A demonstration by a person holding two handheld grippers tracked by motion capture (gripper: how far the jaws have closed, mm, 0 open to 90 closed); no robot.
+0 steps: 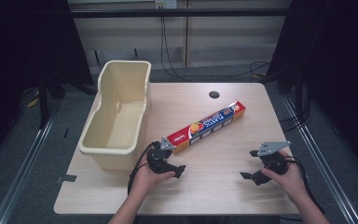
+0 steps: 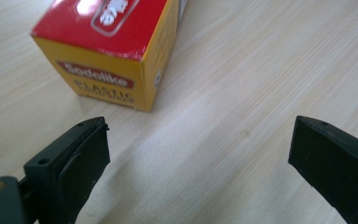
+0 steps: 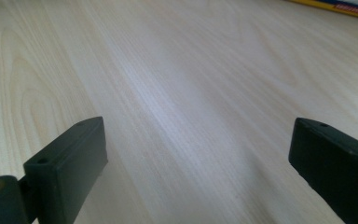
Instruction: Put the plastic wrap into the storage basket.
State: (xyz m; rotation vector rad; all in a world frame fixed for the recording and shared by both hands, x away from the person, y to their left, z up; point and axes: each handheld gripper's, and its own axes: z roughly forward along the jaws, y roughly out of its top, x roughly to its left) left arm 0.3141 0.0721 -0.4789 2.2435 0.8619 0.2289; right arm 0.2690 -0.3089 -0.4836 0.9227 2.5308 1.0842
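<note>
Wooden table holds a long wrap box lying flat beside the cream tub, maybe so it can go in. Just by the box's near end, the left gripper is spread wide (nothing inside). Farther from the box, the right gripper is spread too.

Red-yellow-blue box, cream bin
</note>
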